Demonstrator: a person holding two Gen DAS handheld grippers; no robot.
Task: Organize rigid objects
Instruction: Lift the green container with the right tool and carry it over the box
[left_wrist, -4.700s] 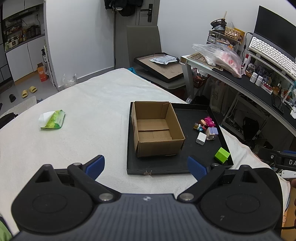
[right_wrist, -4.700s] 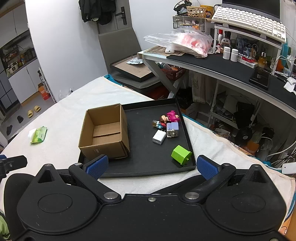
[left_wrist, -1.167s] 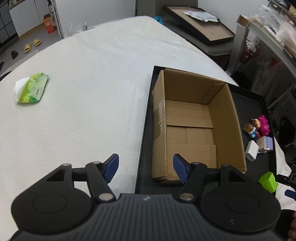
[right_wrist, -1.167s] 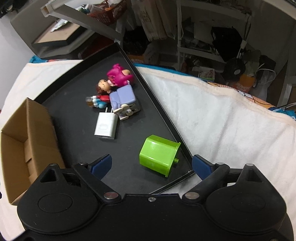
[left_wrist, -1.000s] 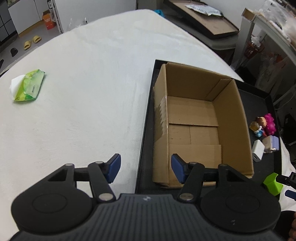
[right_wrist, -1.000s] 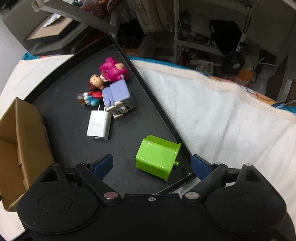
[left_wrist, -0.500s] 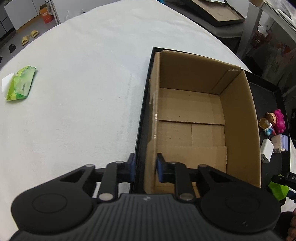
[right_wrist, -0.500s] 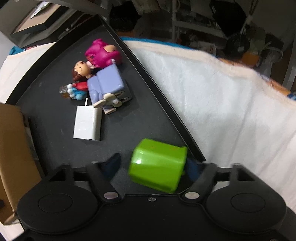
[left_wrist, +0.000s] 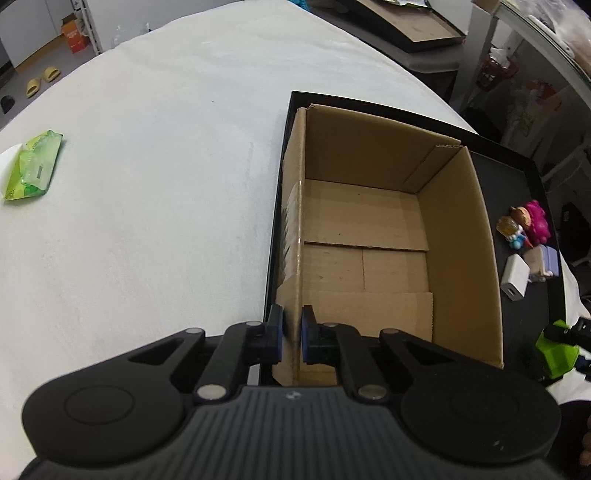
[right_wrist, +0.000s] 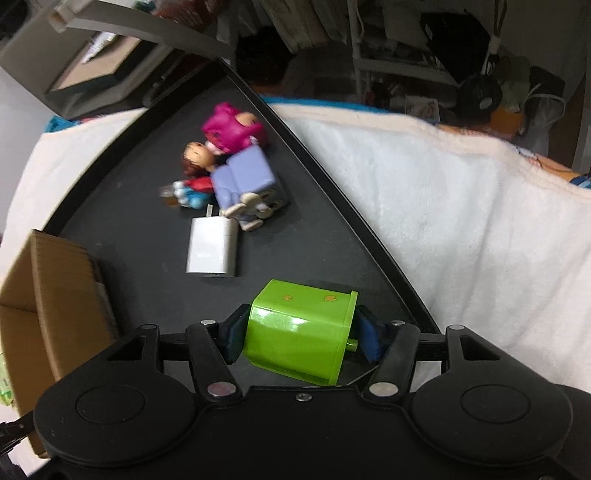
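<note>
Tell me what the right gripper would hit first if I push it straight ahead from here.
Likely the white charger, lying on the black tray just ahead and slightly left of the right gripper, which is shut on the green block. Depth is unclear: held high enough, the block could pass over it.

Left tool (left_wrist: 291, 334) now clamped on cardboard box (left_wrist: 388, 236) wall; right tool (right_wrist: 301, 330) closed around green plastic block (right_wrist: 301, 326), previously spread wide.

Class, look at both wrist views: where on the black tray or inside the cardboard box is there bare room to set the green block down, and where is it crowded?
The brown cardboard box floor is bare throughout. On the black tray, bare patches lie between box and white charger, and between charger and green plastic block. Crowded: the toy figures clustered against the tray's right rim.
</note>
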